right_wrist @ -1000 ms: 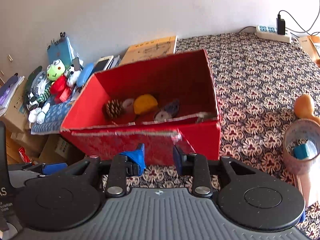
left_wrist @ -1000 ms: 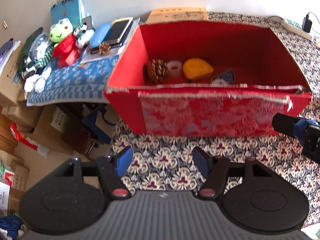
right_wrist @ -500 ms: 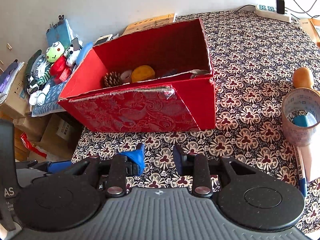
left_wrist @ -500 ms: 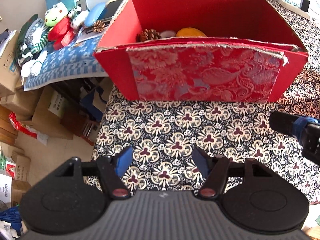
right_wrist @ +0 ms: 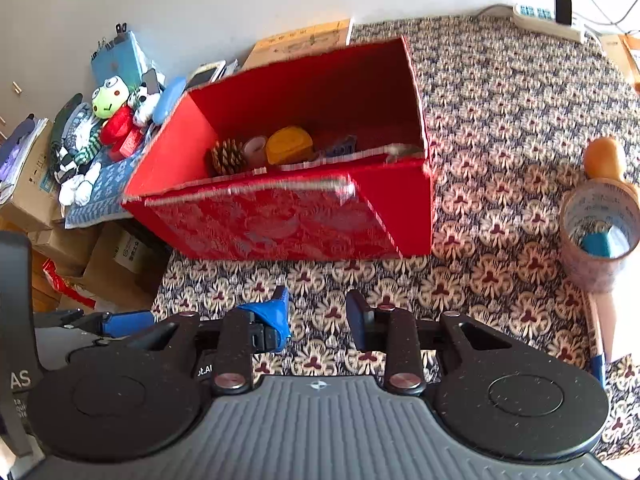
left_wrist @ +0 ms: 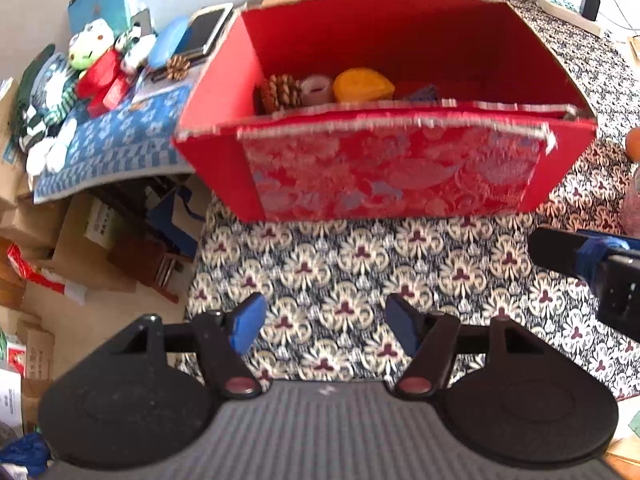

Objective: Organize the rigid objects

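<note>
While both grippers' fingers are spread and empty, the gourd (right_wrist: pixel 604 158) and tape roll (right_wrist: pixel 598 236) lie nearer the right gripper (right_wrist: pixel 318 322), right of the red box (right_wrist: pixel 280 224).

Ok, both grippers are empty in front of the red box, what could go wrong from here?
The red box sits at the table's left edge, beside a drop to stacked cardboard boxes; a push from the right gripper might slide it off. The box's near flap looks torn and loose, so fingers could snag it. The cup stands close on the right; a sideways swing may topple it.
</note>
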`<state>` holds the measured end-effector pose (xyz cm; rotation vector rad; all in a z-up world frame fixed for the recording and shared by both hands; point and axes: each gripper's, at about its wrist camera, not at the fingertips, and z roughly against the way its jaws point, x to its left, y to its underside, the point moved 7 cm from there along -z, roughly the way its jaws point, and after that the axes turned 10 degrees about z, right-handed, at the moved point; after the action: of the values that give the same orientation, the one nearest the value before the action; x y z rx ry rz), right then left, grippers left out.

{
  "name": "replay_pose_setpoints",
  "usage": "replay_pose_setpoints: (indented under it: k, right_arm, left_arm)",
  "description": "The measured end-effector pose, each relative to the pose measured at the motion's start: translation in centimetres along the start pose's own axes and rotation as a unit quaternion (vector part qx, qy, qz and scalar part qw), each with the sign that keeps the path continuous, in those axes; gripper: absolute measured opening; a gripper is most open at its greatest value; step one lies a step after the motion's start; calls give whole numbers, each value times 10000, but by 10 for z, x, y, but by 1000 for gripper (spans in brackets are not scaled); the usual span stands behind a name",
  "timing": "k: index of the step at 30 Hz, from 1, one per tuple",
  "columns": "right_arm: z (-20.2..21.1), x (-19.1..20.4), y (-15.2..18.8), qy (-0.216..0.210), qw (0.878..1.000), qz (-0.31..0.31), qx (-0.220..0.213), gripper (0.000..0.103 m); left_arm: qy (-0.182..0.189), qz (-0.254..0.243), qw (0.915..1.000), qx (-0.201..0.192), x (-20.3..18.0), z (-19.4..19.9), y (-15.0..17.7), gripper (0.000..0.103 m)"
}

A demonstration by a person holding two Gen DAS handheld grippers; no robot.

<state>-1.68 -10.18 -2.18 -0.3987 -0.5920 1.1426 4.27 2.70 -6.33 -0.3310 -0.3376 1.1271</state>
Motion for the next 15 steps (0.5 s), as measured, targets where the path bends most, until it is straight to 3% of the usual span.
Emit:
replay_pose_setpoints:
  k: [15]
  right_arm:
    - [-5, 6, -68, 241, 9973, -162, -678, 14]
  left_arm:
    - [272, -341, 9965, -707, 8, 14, -81, 68]
